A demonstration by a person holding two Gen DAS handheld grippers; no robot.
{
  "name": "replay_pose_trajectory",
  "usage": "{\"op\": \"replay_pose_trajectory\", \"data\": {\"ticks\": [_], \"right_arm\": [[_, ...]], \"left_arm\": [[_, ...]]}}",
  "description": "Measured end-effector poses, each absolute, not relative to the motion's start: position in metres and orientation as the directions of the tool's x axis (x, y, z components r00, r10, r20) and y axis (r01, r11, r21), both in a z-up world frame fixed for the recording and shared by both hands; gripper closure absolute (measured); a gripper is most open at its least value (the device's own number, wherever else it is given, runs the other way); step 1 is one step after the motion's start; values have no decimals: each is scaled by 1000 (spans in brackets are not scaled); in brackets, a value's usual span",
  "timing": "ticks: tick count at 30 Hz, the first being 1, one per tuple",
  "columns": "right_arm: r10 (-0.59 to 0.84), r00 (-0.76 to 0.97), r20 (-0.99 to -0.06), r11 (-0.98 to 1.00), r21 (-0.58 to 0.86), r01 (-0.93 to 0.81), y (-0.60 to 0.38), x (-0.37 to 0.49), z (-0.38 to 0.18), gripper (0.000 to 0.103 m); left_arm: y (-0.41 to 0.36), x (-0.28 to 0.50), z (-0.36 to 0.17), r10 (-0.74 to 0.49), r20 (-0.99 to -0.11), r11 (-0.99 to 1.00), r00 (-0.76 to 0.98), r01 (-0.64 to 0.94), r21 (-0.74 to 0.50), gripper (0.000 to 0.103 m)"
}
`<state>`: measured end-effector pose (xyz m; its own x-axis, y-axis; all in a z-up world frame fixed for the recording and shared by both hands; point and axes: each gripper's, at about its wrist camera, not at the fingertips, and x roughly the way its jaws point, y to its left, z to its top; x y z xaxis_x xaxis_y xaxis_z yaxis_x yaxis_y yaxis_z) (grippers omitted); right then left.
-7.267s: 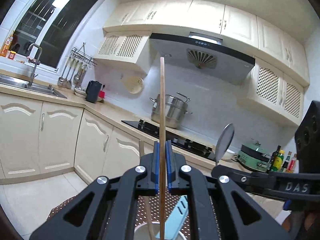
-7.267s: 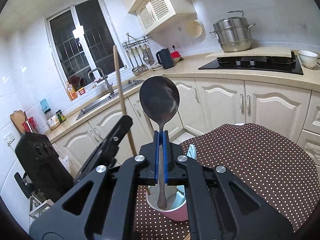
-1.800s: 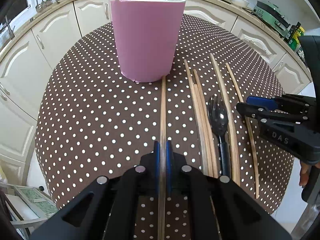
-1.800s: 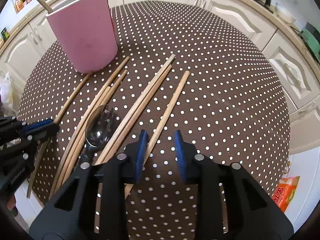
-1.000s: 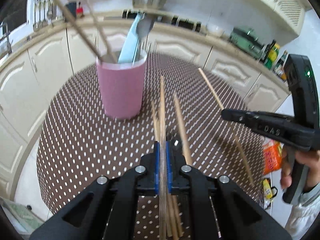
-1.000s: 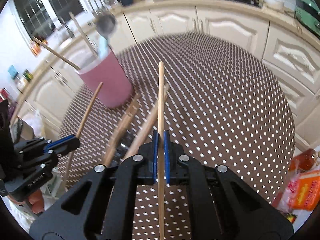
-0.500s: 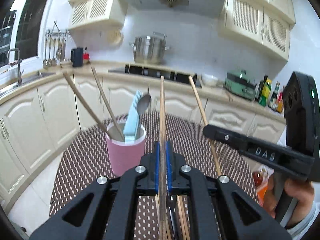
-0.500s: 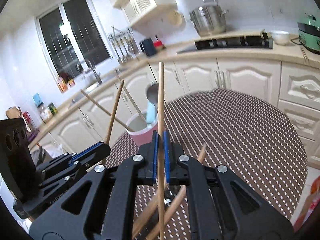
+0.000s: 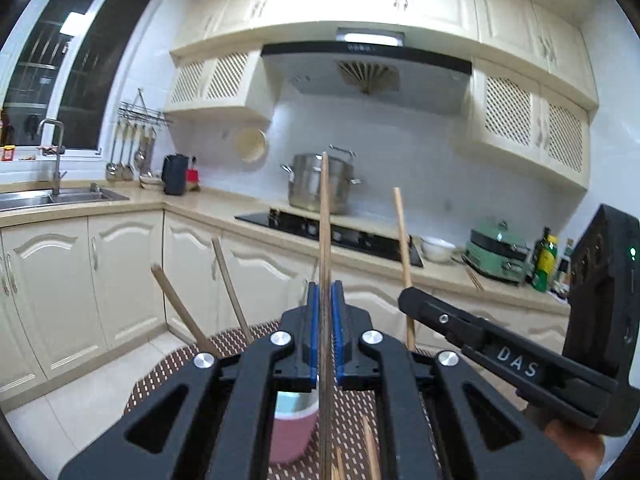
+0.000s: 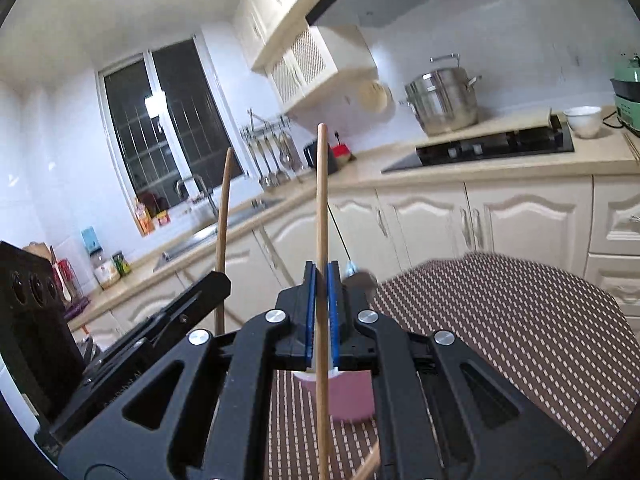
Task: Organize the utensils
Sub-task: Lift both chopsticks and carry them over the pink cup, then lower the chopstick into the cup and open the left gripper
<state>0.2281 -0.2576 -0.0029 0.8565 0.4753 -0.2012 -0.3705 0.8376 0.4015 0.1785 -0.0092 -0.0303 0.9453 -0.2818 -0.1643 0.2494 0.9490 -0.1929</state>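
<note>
- Your left hand-held gripper (image 9: 325, 334) is clenched on a wooden chopstick (image 9: 324, 240), which stands upright between the blue pads and rises in front of the steel pot (image 9: 310, 184).
- Your right hand-held gripper (image 10: 321, 312) is likewise clamped on a second chopstick (image 10: 321, 208), also held near vertical.
- The pink cup (image 9: 290, 432) stands on the dotted bench (image 9: 160, 372), directly below both grippers; in the right wrist view it shows just under the blue pads.
- Two chopsticks (image 9: 182, 312) already lean out of the pink cup, tilting to its left.
- Loose chopsticks (image 9: 370, 452) lie on the bench just right of the pink cup.
- Seen from your left wrist, the right hand-held gripper sits to the right of the pink cup, its chopstick slightly tilted.
</note>
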Motion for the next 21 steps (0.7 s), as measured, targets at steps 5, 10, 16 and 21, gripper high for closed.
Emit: {"op": "replay_pose_trajectory", "data": {"ticks": [5,10,16,21], "right_arm": [[486,859,-159,820,423,-385,-254,252,-5,97],[495,859,-131,810,427,-402,-250,270,-8,97],[496,862,-107,805,428,-410,-247,288,-11,97],[481,871,-97,813,421,-402,-244,297,-16,97]], "left_arm": [[-2,198,-28,-254,-83,943,964,227,-245,97],[0,209,-27,-200,10,943,980,195,-269,97],[-3,223,-24,-143,72,951,987,157,-266,97],[-9,237,-33,-94,69,963,993,109,-248,97]]}}
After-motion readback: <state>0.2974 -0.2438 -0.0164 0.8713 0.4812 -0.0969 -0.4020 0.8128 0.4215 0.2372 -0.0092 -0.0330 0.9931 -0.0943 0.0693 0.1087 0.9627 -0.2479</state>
